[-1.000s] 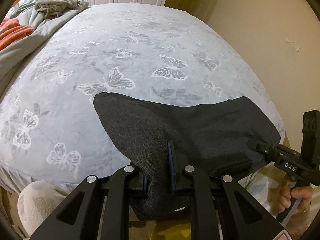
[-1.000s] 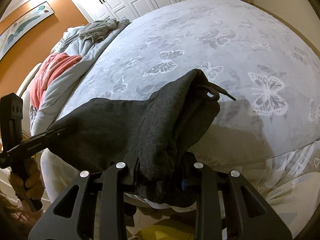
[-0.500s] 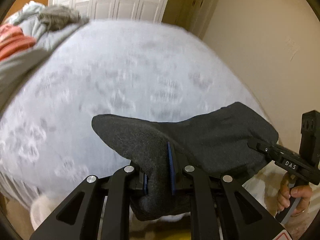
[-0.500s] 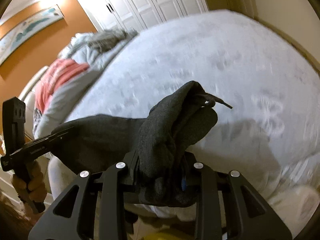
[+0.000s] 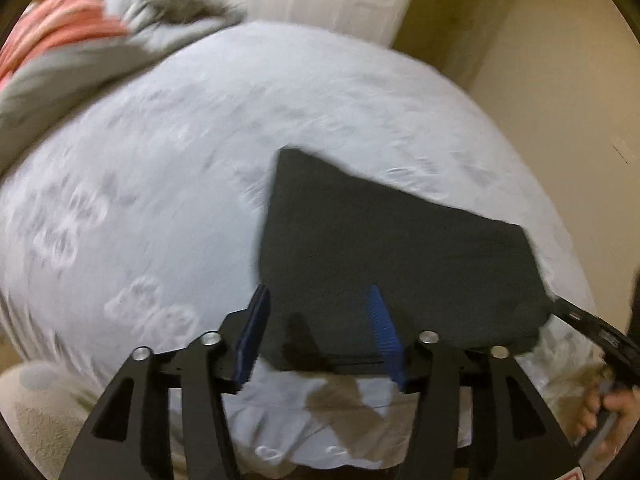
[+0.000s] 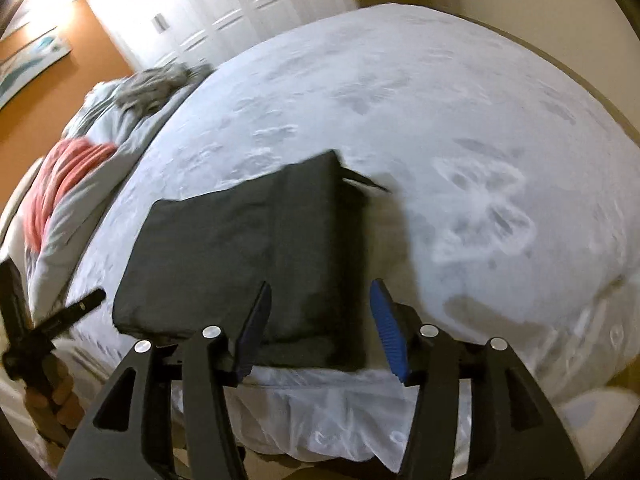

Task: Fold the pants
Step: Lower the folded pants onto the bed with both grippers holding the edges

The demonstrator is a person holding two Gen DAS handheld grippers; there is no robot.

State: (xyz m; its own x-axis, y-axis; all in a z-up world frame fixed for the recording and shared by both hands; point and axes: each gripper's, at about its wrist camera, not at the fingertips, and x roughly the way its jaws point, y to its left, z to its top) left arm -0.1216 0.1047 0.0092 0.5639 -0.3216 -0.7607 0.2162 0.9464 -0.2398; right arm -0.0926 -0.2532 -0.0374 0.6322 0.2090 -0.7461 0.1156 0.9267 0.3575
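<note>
The dark grey pants point(image 5: 392, 248) lie folded flat near the front edge of the bed point(image 5: 160, 160). They also show in the right wrist view point(image 6: 248, 256), with a drawstring sticking out at the far right corner. My left gripper point(image 5: 320, 332) is open and empty, just before the pants' near edge. My right gripper point(image 6: 320, 328) is open and empty, at the near right part of the pants. The left gripper also shows at the left of the right wrist view point(image 6: 72, 312), and the right gripper at the right edge of the left wrist view point(image 5: 592, 324).
A heap of grey and coral bedding point(image 5: 80, 40) lies at the far left of the bed, also seen in the right wrist view point(image 6: 80, 168). White closet doors point(image 6: 224, 12) stand beyond the bed. A beige wall point(image 5: 560, 80) runs along the right side.
Both grippers held the bunched pants raised. They lowered them onto the bed, opened and let go. The pants now lie flat and folded.
</note>
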